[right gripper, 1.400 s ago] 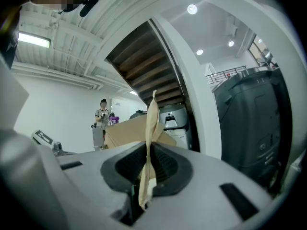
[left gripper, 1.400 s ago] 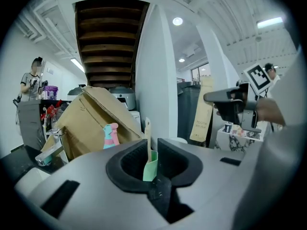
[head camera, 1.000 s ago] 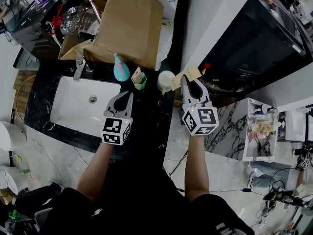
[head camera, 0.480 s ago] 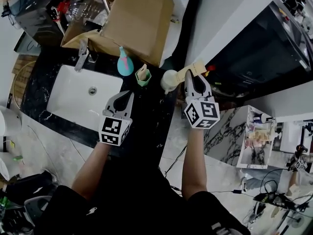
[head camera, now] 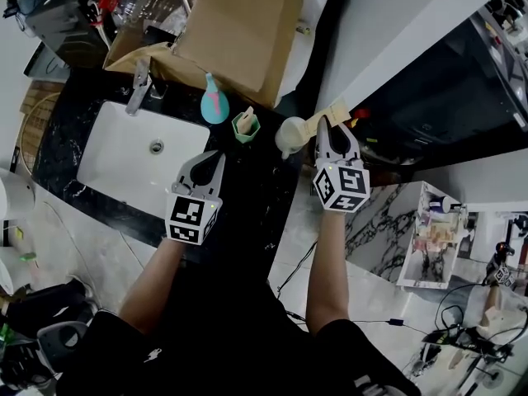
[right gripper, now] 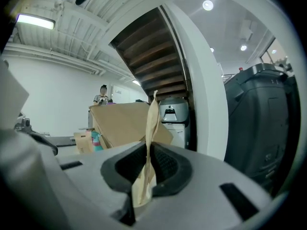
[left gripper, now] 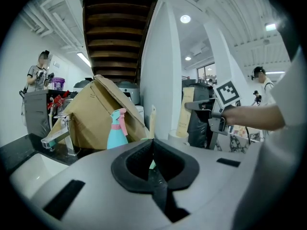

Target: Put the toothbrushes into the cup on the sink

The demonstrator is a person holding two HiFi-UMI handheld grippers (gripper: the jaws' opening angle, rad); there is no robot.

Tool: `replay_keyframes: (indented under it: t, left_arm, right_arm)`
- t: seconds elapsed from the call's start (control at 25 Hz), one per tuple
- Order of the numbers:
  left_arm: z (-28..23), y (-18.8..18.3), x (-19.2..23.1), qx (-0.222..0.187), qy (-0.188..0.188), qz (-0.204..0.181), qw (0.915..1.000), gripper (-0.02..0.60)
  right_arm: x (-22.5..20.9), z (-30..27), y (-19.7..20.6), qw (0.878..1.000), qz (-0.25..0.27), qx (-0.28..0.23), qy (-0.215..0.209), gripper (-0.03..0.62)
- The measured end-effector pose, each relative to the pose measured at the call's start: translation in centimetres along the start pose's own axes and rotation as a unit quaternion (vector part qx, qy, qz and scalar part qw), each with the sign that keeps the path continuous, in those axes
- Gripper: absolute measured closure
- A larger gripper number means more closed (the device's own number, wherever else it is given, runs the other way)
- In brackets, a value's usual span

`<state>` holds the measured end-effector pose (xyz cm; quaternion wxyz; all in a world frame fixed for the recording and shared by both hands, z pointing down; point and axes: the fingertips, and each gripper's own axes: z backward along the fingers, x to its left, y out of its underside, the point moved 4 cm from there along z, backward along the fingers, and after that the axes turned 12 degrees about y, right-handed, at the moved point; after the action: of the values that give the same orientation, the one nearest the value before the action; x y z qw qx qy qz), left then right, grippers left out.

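Cardboard box stands behind the sink. Right of the sink sit a spray bottle, a green cup and a white cup. The green cup holds one paper sleeve, which we judge to be a toothbrush. One or more remain.

Right gripper is clamped on a paper-wrapped toothbrush, just right of the white cup and not yet in. Left gripper has its jaws together and empty at the sink's right edge.

We can read no print.
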<state>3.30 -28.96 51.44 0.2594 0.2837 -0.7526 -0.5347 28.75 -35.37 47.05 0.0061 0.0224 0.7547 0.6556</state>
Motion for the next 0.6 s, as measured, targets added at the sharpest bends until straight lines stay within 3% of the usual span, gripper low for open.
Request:
replay_keyframes:
  t: [0.6]
  left_arm:
    - [0.0,0.1,0.3,0.003,-0.003,0.001,1.0,0.578]
  right_arm:
    - [1.5,-0.7,1.8,0.997,0.08,0.02,-0.004,0.563]
